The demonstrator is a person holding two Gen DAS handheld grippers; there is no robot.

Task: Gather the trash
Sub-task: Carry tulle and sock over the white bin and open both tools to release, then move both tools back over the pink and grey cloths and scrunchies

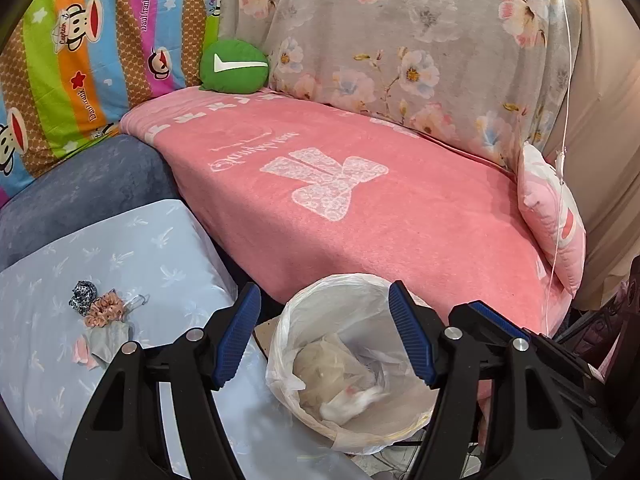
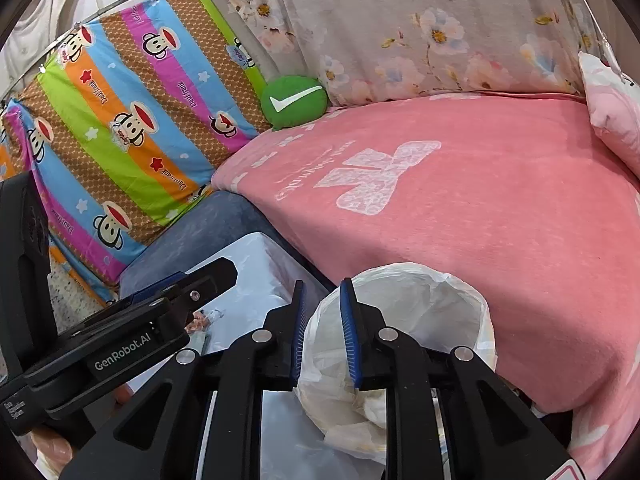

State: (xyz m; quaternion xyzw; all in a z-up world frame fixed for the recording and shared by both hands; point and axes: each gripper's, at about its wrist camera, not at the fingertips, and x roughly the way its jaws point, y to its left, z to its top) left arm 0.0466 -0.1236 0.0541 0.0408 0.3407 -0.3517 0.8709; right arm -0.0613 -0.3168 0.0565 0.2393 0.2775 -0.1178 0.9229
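Observation:
A white bin lined with a clear plastic bag (image 1: 280,344) stands on the floor against the pink-covered seat. Inside lie crumpled beige and white wrappers (image 1: 332,372), with a blurred white scrap (image 1: 352,398) on top. My left gripper (image 1: 324,300) hangs over the bin's mouth, open wide and empty. The right gripper (image 2: 323,292) is at the near rim of the bin (image 2: 460,308), its blue pads a narrow gap apart. The liner shows behind that gap, and I see nothing pinched. The left gripper's body (image 2: 132,344) is at the left of the right wrist view.
A light blue cloth-covered surface (image 1: 160,248) left of the bin carries hair scrunchies (image 1: 96,308) and small scraps (image 1: 100,344). The pink blanket (image 1: 360,208) covers the seat, with a green round cushion (image 1: 234,66) at the back and a pink pillow (image 1: 552,220) at right.

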